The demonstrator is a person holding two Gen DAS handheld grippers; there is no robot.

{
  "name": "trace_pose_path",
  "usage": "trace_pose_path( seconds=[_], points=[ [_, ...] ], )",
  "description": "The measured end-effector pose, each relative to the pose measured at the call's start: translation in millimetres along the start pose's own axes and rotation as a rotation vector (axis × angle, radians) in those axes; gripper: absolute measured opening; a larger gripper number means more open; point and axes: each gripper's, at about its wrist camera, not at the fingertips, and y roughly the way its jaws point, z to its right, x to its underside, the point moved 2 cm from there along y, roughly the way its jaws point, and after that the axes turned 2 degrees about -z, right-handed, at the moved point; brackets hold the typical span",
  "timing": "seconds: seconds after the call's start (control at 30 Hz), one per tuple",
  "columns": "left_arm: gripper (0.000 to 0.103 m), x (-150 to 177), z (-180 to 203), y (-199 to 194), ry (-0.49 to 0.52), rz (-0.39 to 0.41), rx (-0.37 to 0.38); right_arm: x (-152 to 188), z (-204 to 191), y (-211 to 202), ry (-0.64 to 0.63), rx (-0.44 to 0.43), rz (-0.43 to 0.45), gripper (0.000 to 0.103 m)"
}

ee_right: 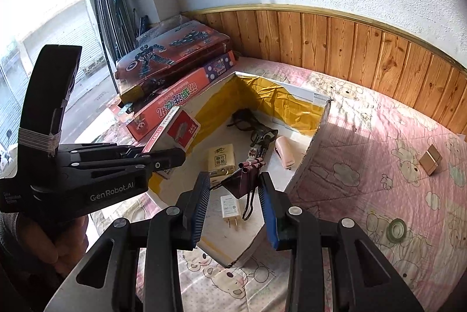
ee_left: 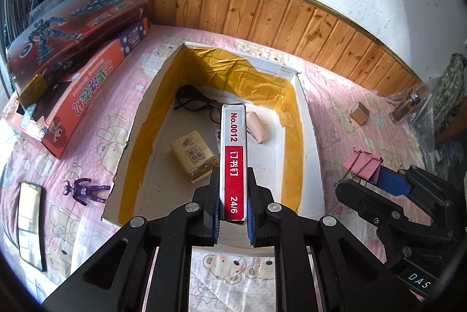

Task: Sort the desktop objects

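The left claw (ee_left: 233,213) is closed on a staple box (ee_left: 233,160), red and white, gripped by its near end; its long axis runs straight out along the fingers, far end over the open cardboard tray (ee_left: 303,119) lined with yellow tape. The box hangs above the tray floor, so I judge the coming move to be a short lowering and release, with the landing spot directly beneath and a little ahead of the claw

The right claw (ee_right: 235,195) holds a pink binder clip (ee_right: 248,178) over the near part of the same tray. In its own view the pads stand wide apart with the clip between them, and whether they actually pinch it I cannot tell; the left view shows the clip at the tips of the blue pads. The two claws sit side by side, the left nearer the tray's middle

Already in the tray: black glasses (ee_left: 198,103) at the far left, a pink stapler (ee_left: 256,126) just right of the box's far end, a yellow tissue pack (ee_left: 194,156) to its left, and a white charger (ee_right: 230,208) near the front. The gap between tissue pack and stapler looks narrow, so the box may land touching one of them

Outside it, on the pink bed cover (ee_left: 335,113): a purple figure (ee_left: 86,191), a phone (ee_left: 29,224), a small gold cube (ee_left: 359,113) and a tape roll (ee_right: 396,229)
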Motion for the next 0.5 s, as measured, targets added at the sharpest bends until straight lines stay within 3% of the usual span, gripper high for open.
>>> trace_pose_path(
  seconds=[0.33,0.5],
  points=[
    [0.014,-1,-41,8,-0.059,-0.036,-0.025,-8,-15,28,-0.051,0.021,-0.042,0.035],
    [0.014,0,-44,19,-0.037,-0.079,-0.031,-12,-27,47,-0.124,0.048,-0.089,0.035]
  ],
)
